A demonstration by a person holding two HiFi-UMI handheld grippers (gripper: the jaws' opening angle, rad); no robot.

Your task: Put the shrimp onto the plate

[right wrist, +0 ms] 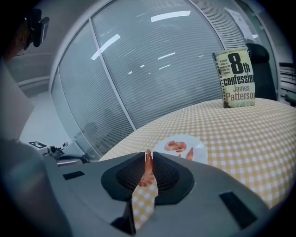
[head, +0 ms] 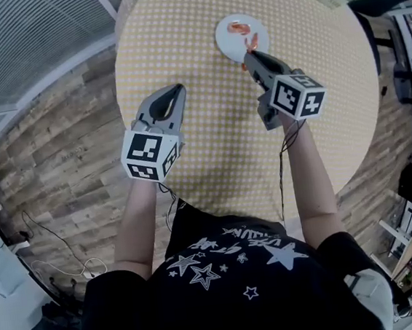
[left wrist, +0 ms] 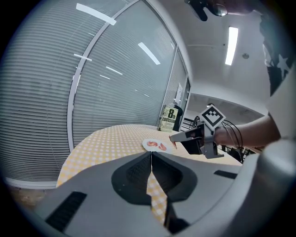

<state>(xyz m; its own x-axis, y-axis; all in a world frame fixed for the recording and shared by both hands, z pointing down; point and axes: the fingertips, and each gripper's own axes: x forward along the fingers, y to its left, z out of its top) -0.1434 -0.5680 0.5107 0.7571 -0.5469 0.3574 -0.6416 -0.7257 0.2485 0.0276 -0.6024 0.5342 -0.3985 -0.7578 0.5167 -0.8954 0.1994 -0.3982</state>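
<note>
Nearest the head camera is the person's black star-printed shirt (head: pixel 232 275), both forearms reaching out over a round bench (head: pixel 205 153) with a yellow checked cloth. The left tool (head: pixel 180 89) hangs over the bench at about 9 o'clock, its jaws pressed together with nothing between them. The right tool (right wrist: pixel 149 156) is clenched on a shrimp (right wrist: pixel 147 169), which stands on end between its jaws. Its tip hovers just beside the 6 o'clock rim of the white plate (head: pixel 228 42), which lies toward 12 o'clock on the bench. Another shrimp (head: pixel 238 27) already lies on the plate, and a third shrimp (head: pixel 253 43) sits at its 5 o'clock rim; whether that one lies wholly on the plate cannot be told. A book (right wrist: pixel 237 78) stands at about 1 o'clock. The task looks well along: the gripped shrimp is yet to be brought over the plate and let go.
</note>
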